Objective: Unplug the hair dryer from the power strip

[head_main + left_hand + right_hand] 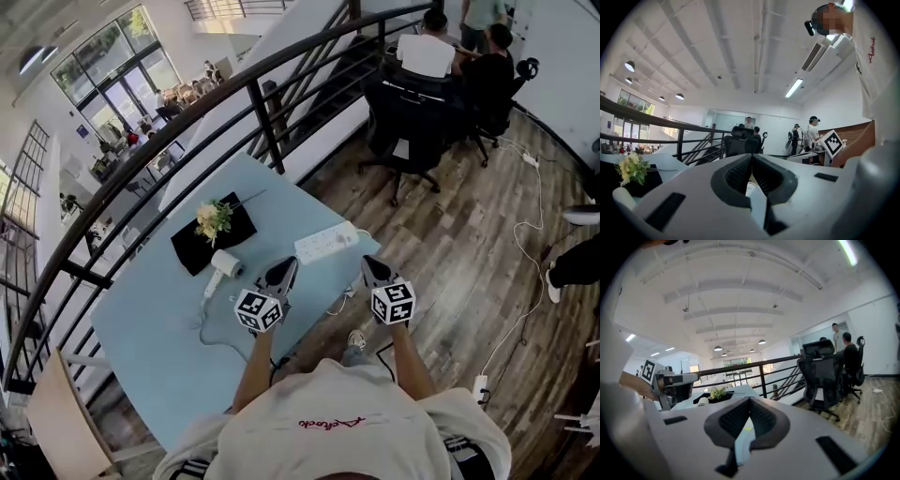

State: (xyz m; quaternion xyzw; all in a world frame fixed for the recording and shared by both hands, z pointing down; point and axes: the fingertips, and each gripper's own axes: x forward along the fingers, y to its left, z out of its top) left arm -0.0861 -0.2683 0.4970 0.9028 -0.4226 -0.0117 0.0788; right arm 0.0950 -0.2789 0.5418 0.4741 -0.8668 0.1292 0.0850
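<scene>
Pale blue table (141, 356). Power strip (325, 243) ahead, between left gripper (284, 269) and right gripper (370, 265). Hair dryer (223, 268) just left of left gripper, white cord (201, 321) trailing nearer. Black mat (190, 248) with flowers (214, 219) beyond dryer.

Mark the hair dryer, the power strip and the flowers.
hair dryer (225, 264): head view, on its round barrel.
power strip (326, 242): head view, on the middle of its top face.
flowers (214, 219): head view, on the pale blooms.

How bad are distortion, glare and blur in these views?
Head view: heavy fisheye, railing bows, table evenly lit. Left gripper view: black vignette, bright ceiling tube, shut left tongs soft up close. Right gripper view: same vignette, shut right tongs slightly blurred.
</scene>
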